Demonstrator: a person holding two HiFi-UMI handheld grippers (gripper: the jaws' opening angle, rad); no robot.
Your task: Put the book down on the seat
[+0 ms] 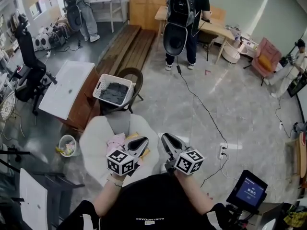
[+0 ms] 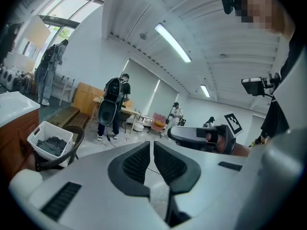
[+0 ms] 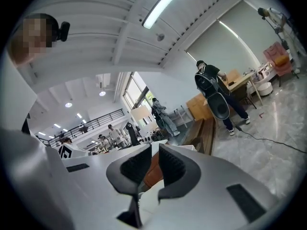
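A pink book (image 1: 115, 142) lies on the round white seat (image 1: 96, 143) just in front of me, with its right part hidden under my left gripper. The left gripper (image 1: 143, 142) hovers over the seat's right side. Its jaws are shut with nothing between them, as the left gripper view (image 2: 151, 146) shows. My right gripper (image 1: 165, 138) is beside it, past the seat's right edge and over the floor. It is also shut and empty in the right gripper view (image 3: 154, 150). Both point away from me, roughly level.
Behind the seat a chair holds a white basket (image 1: 113, 90) of dark items. To the left are a white board (image 1: 67, 87) and a small bin (image 1: 67, 145). A wooden bench (image 1: 127, 47) and a person with a backpack (image 1: 184, 18) stand farther off. A cable and power strip (image 1: 223, 151) lie on the floor at right.
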